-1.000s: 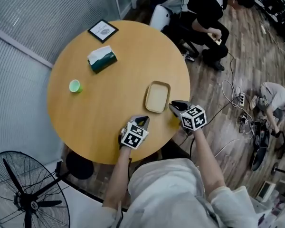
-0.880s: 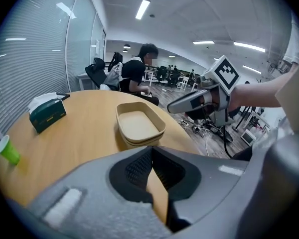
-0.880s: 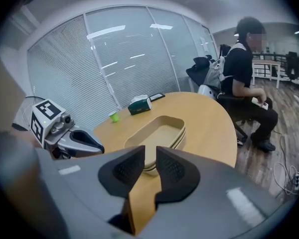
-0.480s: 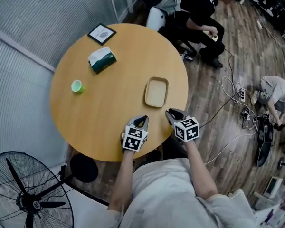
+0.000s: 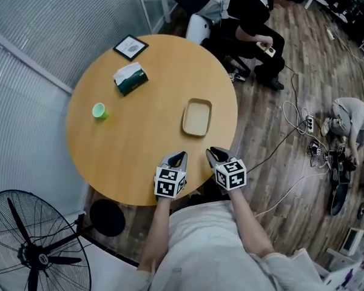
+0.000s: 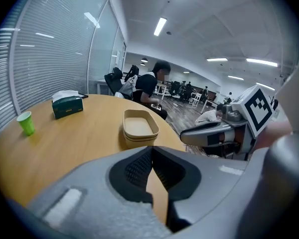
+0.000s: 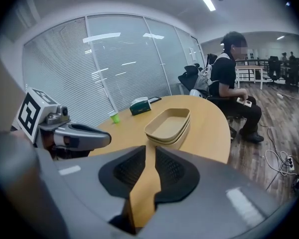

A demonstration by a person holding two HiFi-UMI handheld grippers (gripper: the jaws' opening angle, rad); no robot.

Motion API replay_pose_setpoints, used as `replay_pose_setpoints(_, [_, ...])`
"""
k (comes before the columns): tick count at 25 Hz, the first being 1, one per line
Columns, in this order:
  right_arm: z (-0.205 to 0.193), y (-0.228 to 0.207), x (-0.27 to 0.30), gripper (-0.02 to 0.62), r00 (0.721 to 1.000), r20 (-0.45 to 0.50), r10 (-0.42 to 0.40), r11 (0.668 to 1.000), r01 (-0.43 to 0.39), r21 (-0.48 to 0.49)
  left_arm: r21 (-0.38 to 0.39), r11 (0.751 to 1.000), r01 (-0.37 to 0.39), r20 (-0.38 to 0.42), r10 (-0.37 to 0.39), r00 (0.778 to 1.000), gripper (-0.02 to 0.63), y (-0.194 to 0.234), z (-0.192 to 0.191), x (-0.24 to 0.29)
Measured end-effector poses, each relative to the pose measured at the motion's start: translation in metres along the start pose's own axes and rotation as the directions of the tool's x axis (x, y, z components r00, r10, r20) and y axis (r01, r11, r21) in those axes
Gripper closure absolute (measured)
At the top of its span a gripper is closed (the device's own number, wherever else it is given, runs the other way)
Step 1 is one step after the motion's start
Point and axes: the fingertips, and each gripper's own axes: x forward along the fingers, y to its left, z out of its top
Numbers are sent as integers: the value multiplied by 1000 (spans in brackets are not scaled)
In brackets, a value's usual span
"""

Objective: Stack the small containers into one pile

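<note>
**Round table: containers stacked, both tools clear of them**

Slatted window blinds (image 5: 24, 71) line the left side. A black pedestal fan (image 5: 30, 247) stands on the floor below them. On the round light-wood table (image 5: 139, 144) sit a small green plastic cup (image 5: 99, 110), a dark green tissue box (image 5: 130, 77) and a black-framed card (image 5: 131, 46). All three are well apart from the nested tan oblong containers (image 5: 196, 117) towards the right edge.

At the near edge, the left gripper (image 5: 178, 158) has its jaws together and empty. The right gripper (image 5: 215, 155) shows a narrow gap, its jaws having just been closing with nothing between them.

A seated person in black (image 5: 255, 11) is beyond the table. Loose cables (image 5: 297, 120) lie on the plank floor at right.
</note>
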Motion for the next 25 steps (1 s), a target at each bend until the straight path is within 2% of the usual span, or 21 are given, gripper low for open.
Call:
replay_pose_setpoints(8, [1,2,-6,543,1000,9,3,1000,-3,-14,-28,999,-19,24,20,1000,601,-4,3,-5])
replay_pose_setpoints(17, [-8,13,-16,595,999,32,20,1000,-19,-23,-42,999,-28,50,30,998,600,-12,-2,-16])
replay_pose_setpoints(21, [-3,10,-14,595,999,20,40,999,-39,-35,-4,997,-71,44,71,997,600,-11,3,-16])
replay_pose_setpoints(25, [9,10,-10,595,998,4,66,995,-66,-68,-48,993,-107,78,110,991,600,-9,17,-17])
